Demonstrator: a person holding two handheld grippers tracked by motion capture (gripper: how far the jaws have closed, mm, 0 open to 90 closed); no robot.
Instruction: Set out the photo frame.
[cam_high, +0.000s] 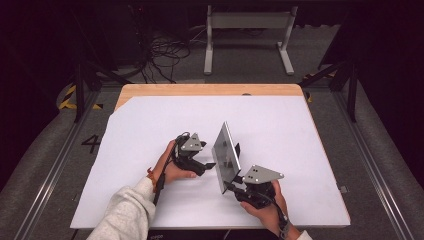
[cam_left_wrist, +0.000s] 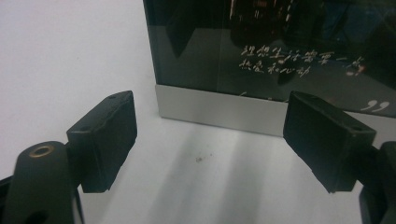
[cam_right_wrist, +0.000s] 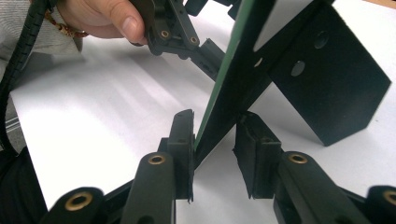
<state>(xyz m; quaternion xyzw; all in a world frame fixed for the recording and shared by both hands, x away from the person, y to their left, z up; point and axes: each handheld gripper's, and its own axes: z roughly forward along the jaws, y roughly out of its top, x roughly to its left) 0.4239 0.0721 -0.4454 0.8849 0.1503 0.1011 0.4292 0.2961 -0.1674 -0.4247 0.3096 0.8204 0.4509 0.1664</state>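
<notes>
A flat glass picture frame (cam_high: 226, 156) stands tilted on edge at the middle of the white table sheet (cam_high: 140, 125). Its dark glossy face (cam_left_wrist: 261, 56) carries pale handwritten lettering above a silver bottom strip. My right gripper (cam_high: 231, 187) is shut on the frame's near lower corner (cam_right_wrist: 219, 126), one jaw on each face. The frame's black back support (cam_right_wrist: 327, 79) spreads to the right. My left gripper (cam_high: 210, 166) is open and points at the frame's face from the left. Its jaws (cam_left_wrist: 210, 140) stand wide apart just short of the silver strip. The left gripper (cam_right_wrist: 205, 51) nearly touches the frame.
The white sheet lies on a wooden table whose far edge (cam_high: 210, 90) shows bare. Beyond the table are floor cables (cam_high: 165, 55) and a white metal stand (cam_high: 247, 22). Dark rails run along both sides of the table.
</notes>
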